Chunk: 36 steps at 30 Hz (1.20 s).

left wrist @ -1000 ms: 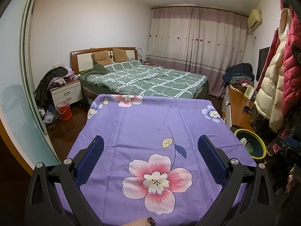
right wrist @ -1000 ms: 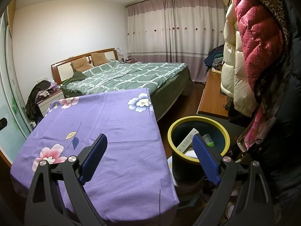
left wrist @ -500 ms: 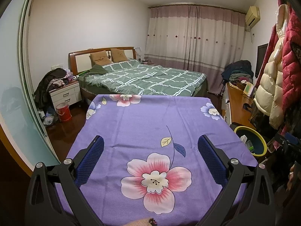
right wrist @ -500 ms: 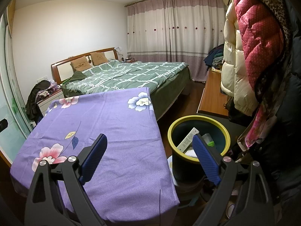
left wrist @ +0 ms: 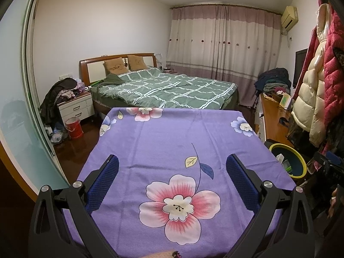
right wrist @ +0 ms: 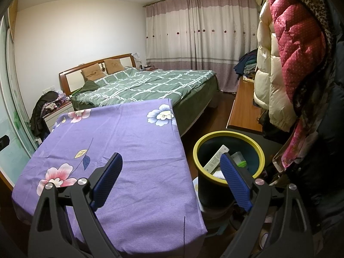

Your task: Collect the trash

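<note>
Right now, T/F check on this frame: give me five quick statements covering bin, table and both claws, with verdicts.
1. The yellow-rimmed bin stands on the floor beside the table's right edge. True.
2. The bin is empty. False: a flat white box and other scraps lie inside.
3. The right claw grips a piece of trash. False: its jaws stand wide with nothing between them.
4. The left claw is open over the purple flowered tablecloth. True.
5. Trash is scattered over the tablecloth. False: none shows on the cloth in either view.
</note>
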Each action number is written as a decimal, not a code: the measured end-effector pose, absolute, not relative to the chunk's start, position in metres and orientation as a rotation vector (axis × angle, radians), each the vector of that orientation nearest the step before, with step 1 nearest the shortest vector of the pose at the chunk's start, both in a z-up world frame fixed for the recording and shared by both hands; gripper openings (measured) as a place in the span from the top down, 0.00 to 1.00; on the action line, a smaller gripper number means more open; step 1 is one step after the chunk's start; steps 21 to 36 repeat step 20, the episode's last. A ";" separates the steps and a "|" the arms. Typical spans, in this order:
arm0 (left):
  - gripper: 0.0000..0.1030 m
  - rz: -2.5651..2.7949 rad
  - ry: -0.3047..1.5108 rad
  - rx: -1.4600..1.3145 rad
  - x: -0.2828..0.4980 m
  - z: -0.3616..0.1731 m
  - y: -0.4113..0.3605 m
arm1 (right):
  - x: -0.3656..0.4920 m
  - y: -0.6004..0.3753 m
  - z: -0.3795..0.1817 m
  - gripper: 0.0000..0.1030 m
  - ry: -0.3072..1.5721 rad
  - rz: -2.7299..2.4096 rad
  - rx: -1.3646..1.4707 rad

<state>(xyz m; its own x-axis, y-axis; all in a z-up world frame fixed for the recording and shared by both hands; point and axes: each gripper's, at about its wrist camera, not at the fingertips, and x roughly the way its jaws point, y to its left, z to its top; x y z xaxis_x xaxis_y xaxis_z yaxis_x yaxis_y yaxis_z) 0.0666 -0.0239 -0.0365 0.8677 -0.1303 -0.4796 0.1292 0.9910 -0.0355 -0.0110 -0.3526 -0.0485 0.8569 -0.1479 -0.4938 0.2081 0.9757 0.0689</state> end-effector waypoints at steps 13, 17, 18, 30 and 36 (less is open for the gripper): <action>0.05 -0.153 0.524 0.008 0.100 -0.041 -0.024 | 0.015 -0.349 -0.056 0.11 0.518 -0.166 0.131; 0.05 -0.118 0.590 0.019 0.154 -0.054 -0.015 | 0.055 -0.350 -0.060 0.09 0.559 -0.119 0.146; 0.05 -0.118 0.601 0.020 0.164 -0.058 -0.014 | 0.071 -0.347 -0.063 0.09 0.575 -0.110 0.144; 0.05 -0.108 0.627 0.026 0.198 -0.071 -0.007 | 0.098 -0.341 -0.069 0.08 0.602 -0.080 0.132; 0.05 -0.108 0.627 0.026 0.198 -0.071 -0.007 | 0.098 -0.341 -0.069 0.08 0.602 -0.080 0.132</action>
